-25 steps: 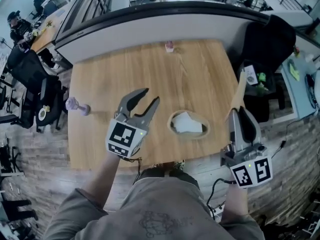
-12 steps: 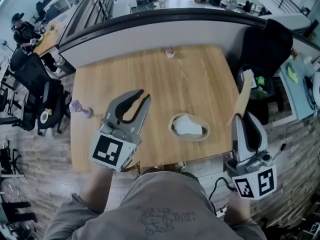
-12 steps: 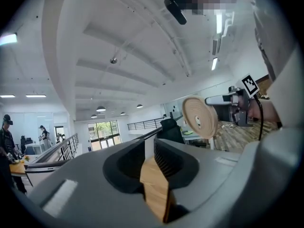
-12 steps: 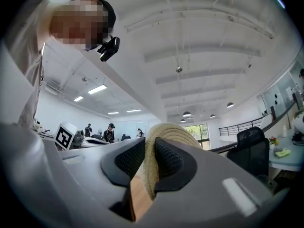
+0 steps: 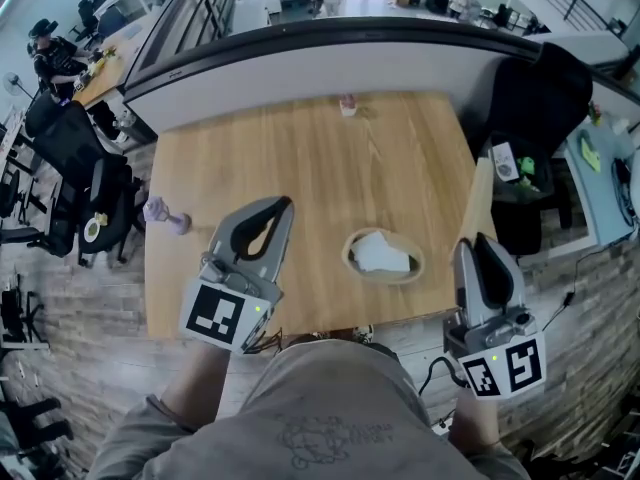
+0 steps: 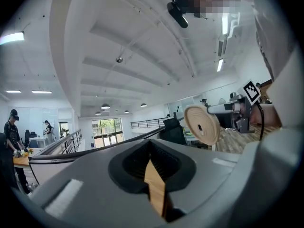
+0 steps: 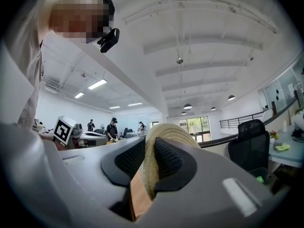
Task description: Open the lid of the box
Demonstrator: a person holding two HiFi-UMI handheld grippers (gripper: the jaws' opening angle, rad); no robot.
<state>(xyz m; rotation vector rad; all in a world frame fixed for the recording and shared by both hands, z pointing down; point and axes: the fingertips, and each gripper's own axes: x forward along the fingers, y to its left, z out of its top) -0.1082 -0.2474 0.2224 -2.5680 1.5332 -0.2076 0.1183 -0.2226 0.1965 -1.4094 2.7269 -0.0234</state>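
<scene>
A round, shallow wooden box (image 5: 383, 253) stands open on the table (image 5: 300, 158) near its front edge, with something white inside it. Its round lid (image 5: 481, 193) is off the box. My right gripper (image 5: 480, 240) is shut on the lid's rim beside the table's right edge. In the right gripper view the lid's woven edge (image 7: 164, 141) sits between the jaws. The left gripper view shows the lid (image 6: 202, 125) as a flat disc held up at the right. My left gripper (image 5: 283, 203) hovers left of the box, shut with nothing in it (image 6: 151, 146).
A small purple thing (image 5: 165, 215) lies at the table's left edge and a small pink thing (image 5: 347, 103) at its far edge. Black office chairs (image 5: 80, 168) stand to the left and a black chair (image 5: 540, 98) to the right. A curved wall runs behind the table.
My left gripper's jaws have gone from wide apart to closed, and it has drawn back a little toward the table's front left. The right gripper has kept hold of the lid.
</scene>
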